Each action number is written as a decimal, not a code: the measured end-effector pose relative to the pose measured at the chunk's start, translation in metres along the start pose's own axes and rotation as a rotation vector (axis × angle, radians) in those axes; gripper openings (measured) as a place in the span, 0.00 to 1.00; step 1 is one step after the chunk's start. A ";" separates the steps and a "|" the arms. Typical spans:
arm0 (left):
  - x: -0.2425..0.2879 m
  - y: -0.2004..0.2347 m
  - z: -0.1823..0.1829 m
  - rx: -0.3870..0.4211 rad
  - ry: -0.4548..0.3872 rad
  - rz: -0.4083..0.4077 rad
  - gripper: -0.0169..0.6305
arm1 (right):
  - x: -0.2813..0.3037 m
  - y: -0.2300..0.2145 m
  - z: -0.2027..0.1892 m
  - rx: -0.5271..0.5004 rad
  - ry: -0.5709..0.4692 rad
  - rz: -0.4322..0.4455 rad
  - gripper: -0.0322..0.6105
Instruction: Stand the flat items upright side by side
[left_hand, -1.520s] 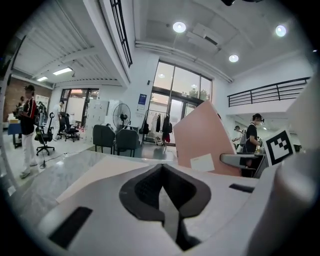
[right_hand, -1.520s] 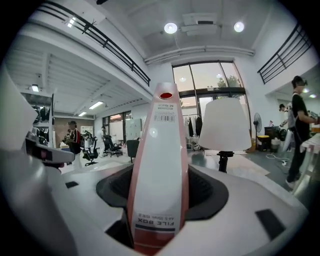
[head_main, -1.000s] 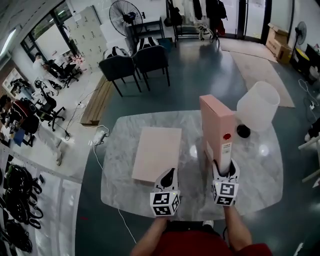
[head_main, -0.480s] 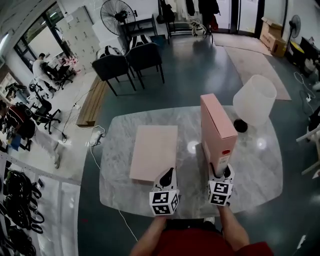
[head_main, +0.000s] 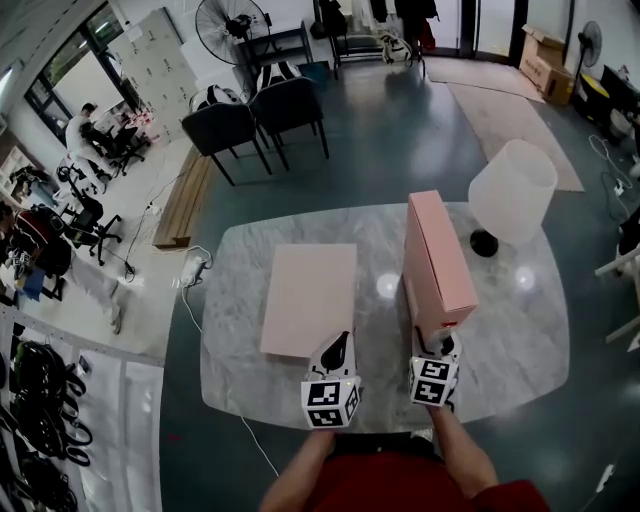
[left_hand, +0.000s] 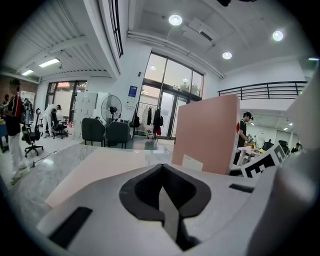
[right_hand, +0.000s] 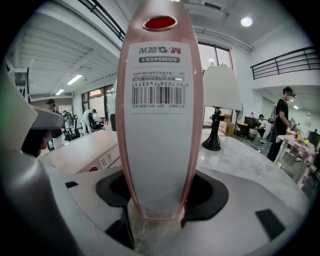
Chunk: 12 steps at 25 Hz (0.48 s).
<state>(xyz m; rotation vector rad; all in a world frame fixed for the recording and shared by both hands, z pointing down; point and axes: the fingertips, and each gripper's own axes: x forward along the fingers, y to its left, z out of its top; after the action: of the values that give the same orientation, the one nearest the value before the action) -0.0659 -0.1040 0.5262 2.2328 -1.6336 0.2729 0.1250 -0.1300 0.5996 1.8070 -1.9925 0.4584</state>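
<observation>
My right gripper (head_main: 434, 350) stays clamped on the near end of the upright pink box (head_main: 438, 262). Since a second ago I have brought it lower, and the box now stands straighter at the right of the marble table (head_main: 235, 360), near the lamp (head_main: 512, 190). My left gripper (head_main: 340, 346), jaws pressed together and empty, has barely shifted by the flat pink box (head_main: 310, 298).

red shirt (head_main: 400, 488); left gripper (head_main: 341, 342), right gripper (head_main: 437, 345) white, black-and-white marker cubes.
</observation>
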 end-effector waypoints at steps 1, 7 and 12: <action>-0.001 0.001 -0.001 0.001 -0.001 0.001 0.03 | 0.002 0.001 -0.005 0.000 0.004 -0.002 0.48; -0.006 0.008 -0.010 0.000 0.007 0.007 0.03 | 0.005 0.010 -0.024 0.008 0.045 -0.007 0.48; -0.010 0.014 -0.013 -0.004 0.012 0.012 0.03 | 0.006 0.012 -0.025 0.003 0.047 0.000 0.51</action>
<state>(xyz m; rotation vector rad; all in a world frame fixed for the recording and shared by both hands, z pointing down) -0.0812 -0.0939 0.5370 2.2147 -1.6409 0.2858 0.1142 -0.1218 0.6245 1.7815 -1.9615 0.4988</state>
